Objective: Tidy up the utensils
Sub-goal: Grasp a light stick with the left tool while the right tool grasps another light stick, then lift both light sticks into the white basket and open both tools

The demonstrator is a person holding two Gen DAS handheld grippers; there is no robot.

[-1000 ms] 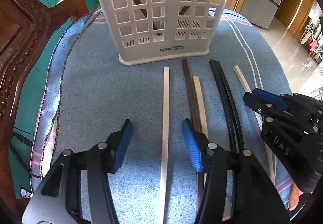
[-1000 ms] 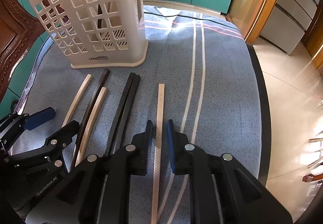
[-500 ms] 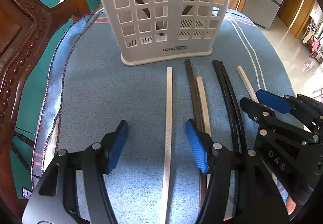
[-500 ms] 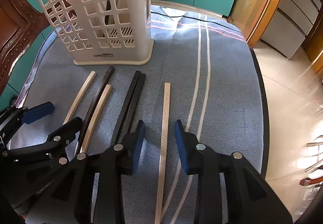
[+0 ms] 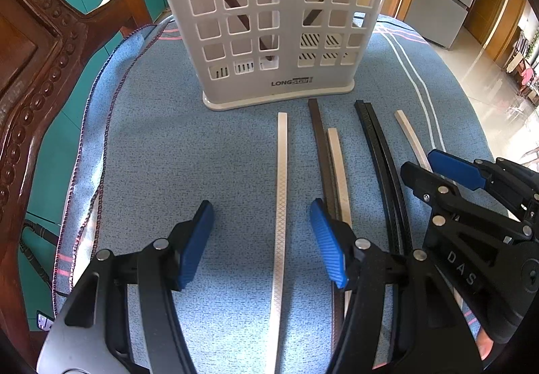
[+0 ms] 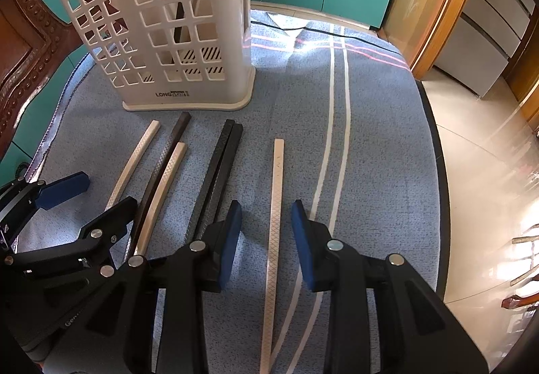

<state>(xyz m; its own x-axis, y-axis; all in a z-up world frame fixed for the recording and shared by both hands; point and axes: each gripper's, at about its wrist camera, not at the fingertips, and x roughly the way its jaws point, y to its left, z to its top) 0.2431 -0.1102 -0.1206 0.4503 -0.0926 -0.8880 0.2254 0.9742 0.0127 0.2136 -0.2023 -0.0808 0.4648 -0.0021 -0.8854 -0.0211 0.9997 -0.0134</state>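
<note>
Sorting progress: a few dark sticks already stand inside the white holder (image 5: 269,20); six chopsticks lie on the blue cloth (image 5: 161,155), not yet stowed.
Left gripper (image 5: 261,239): jaws spread wide, holding nothing; a pale chopstick (image 5: 282,188) lies between its fingers.
Right gripper (image 6: 266,232): jaws parted, empty; another pale chopstick (image 6: 274,205) lies between its fingers.
Holder: straight ahead of both tools, beyond the stick tips.
</note>
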